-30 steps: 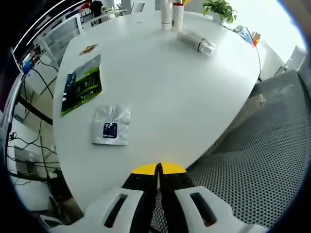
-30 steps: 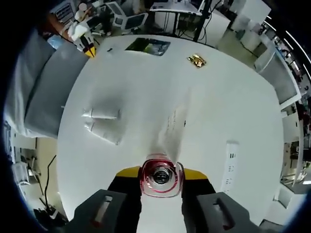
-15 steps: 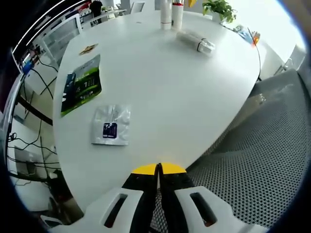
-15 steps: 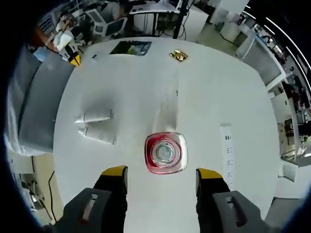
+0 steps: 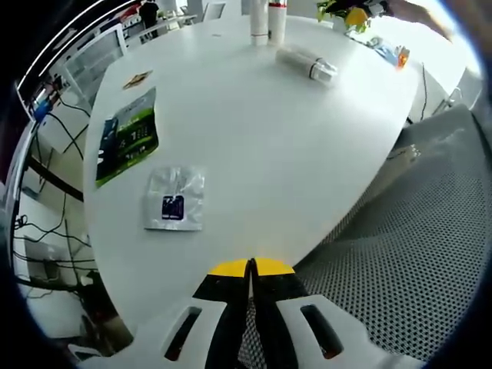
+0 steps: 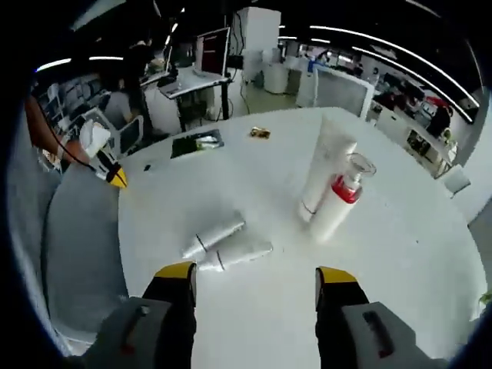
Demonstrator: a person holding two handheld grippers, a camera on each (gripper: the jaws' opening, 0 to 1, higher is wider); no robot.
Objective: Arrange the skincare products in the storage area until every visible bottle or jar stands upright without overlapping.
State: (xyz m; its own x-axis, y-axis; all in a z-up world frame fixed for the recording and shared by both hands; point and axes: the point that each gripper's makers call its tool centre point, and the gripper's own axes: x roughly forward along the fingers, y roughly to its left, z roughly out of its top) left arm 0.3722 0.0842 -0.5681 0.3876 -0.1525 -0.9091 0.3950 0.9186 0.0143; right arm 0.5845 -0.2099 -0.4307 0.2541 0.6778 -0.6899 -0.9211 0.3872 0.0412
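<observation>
Table: a broad white round-edged table (image 5: pixel 254 146) in an open-plan office; its near edge curves past the left gripper, its top bare apart from scattered items
Left gripper: the left gripper (image 5: pixel 250 286) hangs at the table's near edge, yellow-tipped jaws pressed together, gripping nothing
Left side of table: a green-and-black packet (image 5: pixel 127 136) lies flat near the left edge; a clear sachet with a dark label (image 5: pixel 174 201) lies just beside it, nearer the near edge; a small gold wrapper (image 5: pixel 138 78) sits farther along the left edge
Far edge: two upright bottles (image 5: pixel 267 21) stand close together; a white tube (image 5: pixel 306 63) lies on its side near them
Chair: grey mesh seating (image 5: pixel 400 254) fills the space off the table's right edge
Right gripper: the right gripper (image 6: pixel 257 278) hovers over the table with jaws set wide apart, empty
Skincare products: two white tubes (image 6: pixel 224 246) lie on their sides, side by side, just ahead of the jaws; a tall white tube (image 6: pixel 326 167) and a red-collared pump bottle (image 6: pixel 337 199) stand upright, touching or nearly so, toward the table's middle
Room: desks, monitors and strip ceiling lights (image 6: pixel 369 58) behind; a person's sleeve (image 6: pixel 92 138) shows at the table's left edge
</observation>
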